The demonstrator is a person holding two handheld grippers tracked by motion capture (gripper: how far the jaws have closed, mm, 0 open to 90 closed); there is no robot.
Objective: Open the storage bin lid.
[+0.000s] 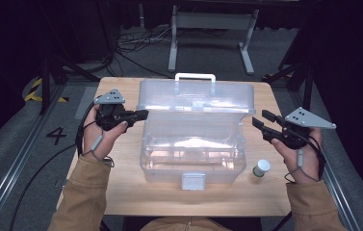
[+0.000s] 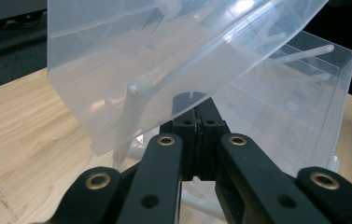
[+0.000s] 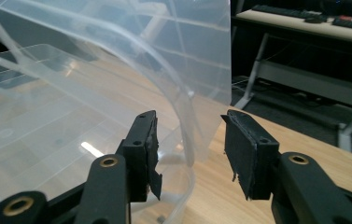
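A clear plastic storage box stands in the middle of the wooden table. Its lid is swung up and back, with a white handle on top. My left gripper is shut, and its tips rest against the lid's left edge. I cannot tell whether plastic is pinched between the joined jaws of my left gripper. My right gripper is open at the box's right side. Seen from my right gripper, the box's curved rim runs across the gap without touching either jaw.
A small bottle with a white cap stands on the table to the right of the box, near my right hand. A white latch hangs at the box's front. A metal desk frame stands on the floor beyond the table.
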